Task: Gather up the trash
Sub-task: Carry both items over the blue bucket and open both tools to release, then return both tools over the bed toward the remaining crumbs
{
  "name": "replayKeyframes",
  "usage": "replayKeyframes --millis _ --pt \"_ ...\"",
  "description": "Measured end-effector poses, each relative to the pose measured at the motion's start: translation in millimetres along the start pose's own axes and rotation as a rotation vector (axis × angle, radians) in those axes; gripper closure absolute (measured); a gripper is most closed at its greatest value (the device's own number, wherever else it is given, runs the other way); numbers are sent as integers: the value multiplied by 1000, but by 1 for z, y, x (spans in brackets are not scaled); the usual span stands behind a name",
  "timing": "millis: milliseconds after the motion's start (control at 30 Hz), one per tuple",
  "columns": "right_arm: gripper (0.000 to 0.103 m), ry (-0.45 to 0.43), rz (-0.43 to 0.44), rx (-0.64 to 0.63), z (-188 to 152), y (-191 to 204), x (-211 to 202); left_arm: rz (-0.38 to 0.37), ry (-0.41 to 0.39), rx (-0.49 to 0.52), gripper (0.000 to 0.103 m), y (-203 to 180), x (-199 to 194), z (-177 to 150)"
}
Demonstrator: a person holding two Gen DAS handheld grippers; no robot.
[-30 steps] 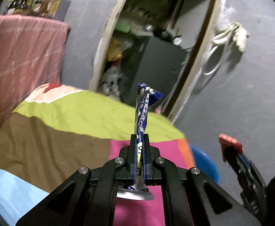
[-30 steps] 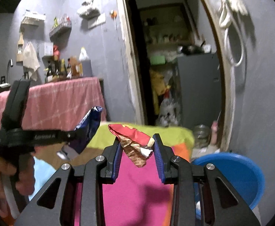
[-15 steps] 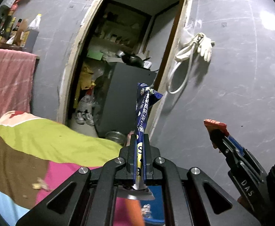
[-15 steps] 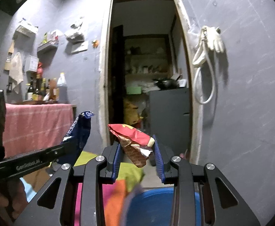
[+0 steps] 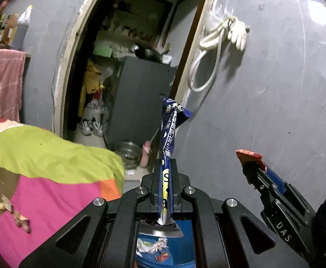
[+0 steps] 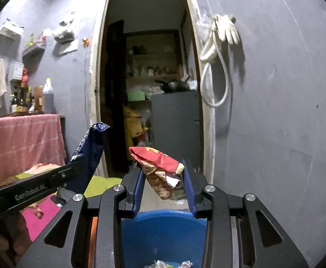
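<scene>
Wrappers may miss the blue bin [image 6: 163, 225] at 6 o'clock: left gripper [image 5: 164, 178] pinches the blue wrapper [image 5: 170, 129], right gripper [image 6: 164, 183] clamps the red wrapper [image 6: 160, 163]

Glossy foil blue wrapper [image 5: 170, 134], crinkled red wrapper [image 6: 160, 167], smooth plastic blue bin [image 6: 163, 234]

We look forward along each handheld gripper's black fingers, angled slightly down, toward a grey plaster wall [image 6: 274, 111] and an open wooden-framed doorway [image 6: 154, 89]. Our left view sits close above the round blue plastic bin [image 5: 163, 254]; our right view sees the bin's rim [image 6: 163, 216] just below. Both share the doorway [image 5: 127, 78], the white hanging hose [image 5: 207, 51] and each other's gripper at the frame edge.
</scene>
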State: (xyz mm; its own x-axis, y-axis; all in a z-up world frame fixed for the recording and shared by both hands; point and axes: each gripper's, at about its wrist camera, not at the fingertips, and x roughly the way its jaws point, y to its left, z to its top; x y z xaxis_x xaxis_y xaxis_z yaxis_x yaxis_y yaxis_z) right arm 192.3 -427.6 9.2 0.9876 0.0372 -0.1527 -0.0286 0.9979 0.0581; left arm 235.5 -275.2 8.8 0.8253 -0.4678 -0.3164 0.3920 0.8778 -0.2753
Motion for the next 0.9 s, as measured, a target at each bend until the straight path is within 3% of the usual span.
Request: replayKeyframes --millis 167,533,600,700,900 --pt "72 65 2 53 -9 -14 13 7 80 -13 100 -1 23 -8" --pt "54 112 5 93 -15 -26 22 -7 189 -58 98 11 46 -18" --pt "54 110 -2 93 -14 -27 22 -11 206 -67 95 14 48 -20" --pt "50 105 -7 101 -13 -29 22 -25 209 -97 79 18 46 -19" --pt "46 105 -8 121 -13 -34 22 -7 201 -112 78 23 39 -13"
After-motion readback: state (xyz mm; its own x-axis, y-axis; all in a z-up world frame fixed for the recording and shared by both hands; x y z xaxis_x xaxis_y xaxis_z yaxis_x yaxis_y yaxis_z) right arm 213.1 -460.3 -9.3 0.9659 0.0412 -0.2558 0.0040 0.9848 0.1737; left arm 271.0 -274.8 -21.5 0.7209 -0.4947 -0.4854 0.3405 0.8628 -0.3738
